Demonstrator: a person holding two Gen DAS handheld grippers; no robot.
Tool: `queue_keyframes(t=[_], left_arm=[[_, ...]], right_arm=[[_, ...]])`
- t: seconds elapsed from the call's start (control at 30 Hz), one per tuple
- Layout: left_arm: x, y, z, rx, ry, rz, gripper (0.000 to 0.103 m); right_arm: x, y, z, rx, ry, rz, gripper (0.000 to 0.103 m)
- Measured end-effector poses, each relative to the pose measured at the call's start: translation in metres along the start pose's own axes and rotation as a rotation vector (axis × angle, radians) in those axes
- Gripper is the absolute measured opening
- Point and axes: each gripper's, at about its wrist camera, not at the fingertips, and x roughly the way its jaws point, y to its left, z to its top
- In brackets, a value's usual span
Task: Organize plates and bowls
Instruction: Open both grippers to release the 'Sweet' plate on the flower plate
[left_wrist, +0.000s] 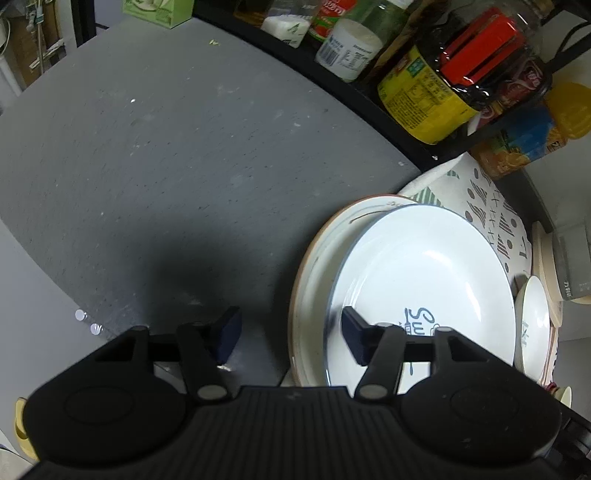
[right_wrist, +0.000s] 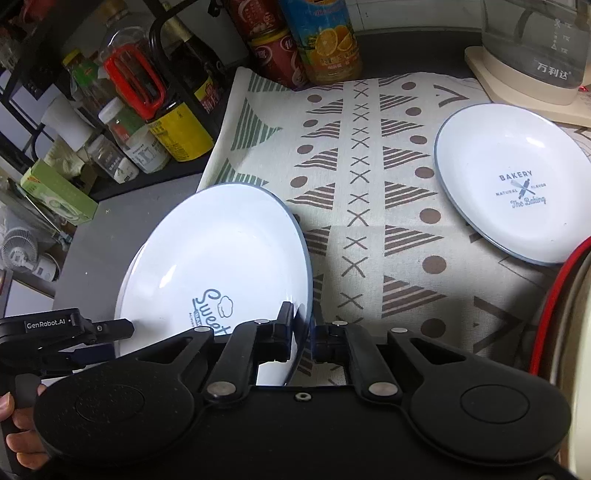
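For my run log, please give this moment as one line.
right gripper: shut on Sweet plate rim | left gripper: open, empty | under it: larger plate | Bakery plate: on cloth

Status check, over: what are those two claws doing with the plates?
Right claw clamped on Sweet plate rim. Left claw open, empty. Sweet plate over larger plate. Bakery plate on cloth, clear.

- Brown-rimmed plate (left_wrist: 314, 266): mostly covered by the "Sweet" plate (left_wrist: 424, 280) lying on it; only its left crescent shows.
- "Sweet" plate lettering: cut by right gripper (right_wrist: 303, 332) linkage in right wrist view, by the left gripper (left_wrist: 290, 334) finger in left wrist view; small print under it unreadable.
- Kettle (right_wrist: 535, 40), beyond the "Bakery" plate (right_wrist: 517, 184): top cropped by frame edge.
- Red-rimmed object (right_wrist: 554, 306), right of the "Bakery" plate: cut off, identity unclear.
- Jar labels on rack (right_wrist: 159, 122), left of the "Sweet" plate: too small to read.
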Motion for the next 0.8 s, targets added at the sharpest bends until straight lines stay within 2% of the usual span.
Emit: queue_keyframes(t=[0.17,0.3,0.47,0.73,0.8], left_arm=[[-0.004,0.007,-0.003,-0.008,-0.013,-0.048,0.041],[-0.006,0.009,-0.002,-0.041,-0.019,-0.088,0.021],[-0.008,0.008,-0.001,-0.037,-0.051,-0.074,0.016],[-0.008,0.009,0.002,-0.034,-0.040,-0.071,0.014],[-0.009,0.006,0.004,-0.023,-0.032,-0.052,0.015]], right_arm=[[0.005,0.002,0.002,-0.011,0.012,-0.004,0.010],[0.009,0.005,0.001,-0.023,0.024,-0.005,0.010],[0.017,0.010,-0.002,-0.041,0.043,-0.006,0.012],[0.018,0.011,0.001,-0.037,0.059,-0.011,0.013],[0.015,0.011,0.001,-0.029,0.064,-0.015,0.018]])
